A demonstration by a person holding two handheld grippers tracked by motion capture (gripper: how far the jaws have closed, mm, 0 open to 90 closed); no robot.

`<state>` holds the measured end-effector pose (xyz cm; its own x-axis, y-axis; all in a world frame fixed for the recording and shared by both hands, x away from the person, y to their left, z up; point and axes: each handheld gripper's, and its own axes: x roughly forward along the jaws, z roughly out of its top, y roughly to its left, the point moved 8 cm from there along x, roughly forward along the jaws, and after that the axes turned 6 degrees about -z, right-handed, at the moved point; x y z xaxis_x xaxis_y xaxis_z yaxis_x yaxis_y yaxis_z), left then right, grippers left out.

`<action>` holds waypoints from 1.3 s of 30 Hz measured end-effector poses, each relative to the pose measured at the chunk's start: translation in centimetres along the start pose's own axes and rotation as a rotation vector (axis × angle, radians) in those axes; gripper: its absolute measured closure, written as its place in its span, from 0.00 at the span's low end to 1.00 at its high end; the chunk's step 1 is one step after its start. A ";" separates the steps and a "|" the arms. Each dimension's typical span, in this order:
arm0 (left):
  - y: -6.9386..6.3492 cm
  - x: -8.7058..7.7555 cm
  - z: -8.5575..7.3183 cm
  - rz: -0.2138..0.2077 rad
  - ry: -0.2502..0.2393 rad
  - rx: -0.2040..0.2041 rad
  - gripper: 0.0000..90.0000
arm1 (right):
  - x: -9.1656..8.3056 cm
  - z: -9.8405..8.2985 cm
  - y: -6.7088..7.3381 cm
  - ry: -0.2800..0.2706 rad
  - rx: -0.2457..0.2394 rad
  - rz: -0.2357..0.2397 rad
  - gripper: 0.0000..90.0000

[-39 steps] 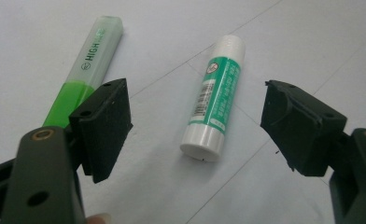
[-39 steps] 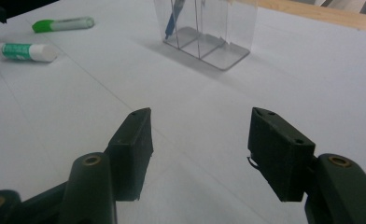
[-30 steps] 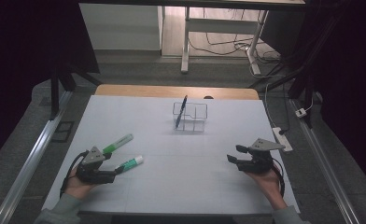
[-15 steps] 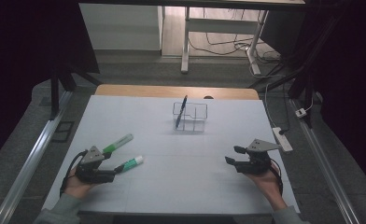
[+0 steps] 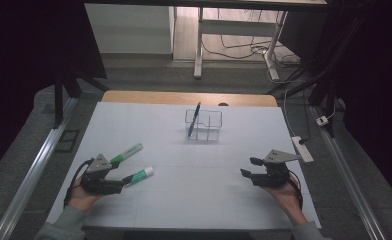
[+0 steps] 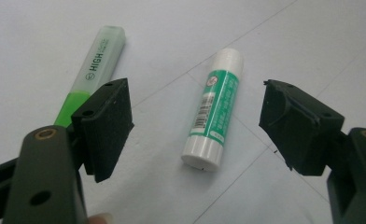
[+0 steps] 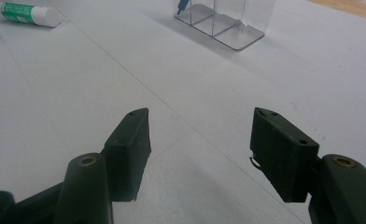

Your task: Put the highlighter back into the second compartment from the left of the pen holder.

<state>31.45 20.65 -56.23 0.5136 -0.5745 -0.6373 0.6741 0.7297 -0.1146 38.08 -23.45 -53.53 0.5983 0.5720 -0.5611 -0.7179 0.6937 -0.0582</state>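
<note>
Green-white glue stick [image 6: 215, 107] lying flat, green highlighter [image 6: 92, 71] beside it

Black two-jaw left tool [image 5: 115, 183], right tool [image 5: 249, 167] (grey triangular plates), grey sleeves [image 5: 59, 227]

- Table [image 5: 184, 210]: white top, wooden strip along its far edge.
- Clear holder [image 5: 204, 125], upper centre, a pen [image 5: 193, 120] standing in it.
- Highlighter [image 5: 126, 152] and glue stick [image 5: 140, 175], lower left, lying near each other.
</note>
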 end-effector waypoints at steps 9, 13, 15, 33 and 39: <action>0.5 -0.2 0.9 0.009 0.027 0.009 0.28 | 0.2 -0.1 0.1 0.009 -0.013 0.003 0.41; 0.9 -0.4 1.3 0.011 0.034 0.002 0.28 | 0.2 0.0 0.2 0.007 -0.009 0.005 0.41; 1.2 -0.5 1.5 0.013 0.044 -0.002 0.28 | 0.3 0.0 0.2 0.006 -0.007 0.008 0.41; 5.3 0.8 3.1 0.092 0.180 0.002 0.31 | 0.5 0.1 -0.2 0.003 0.011 -0.006 0.41; 6.3 1.5 3.2 0.094 0.233 0.006 0.30 | 0.5 -0.3 0.0 0.020 0.007 -0.002 0.41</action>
<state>38.15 23.16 -55.45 0.4381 -0.4027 -0.8037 0.6327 0.7733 -0.0426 38.33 -23.27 -54.04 0.5925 0.5614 -0.5777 -0.7138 0.6983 -0.0536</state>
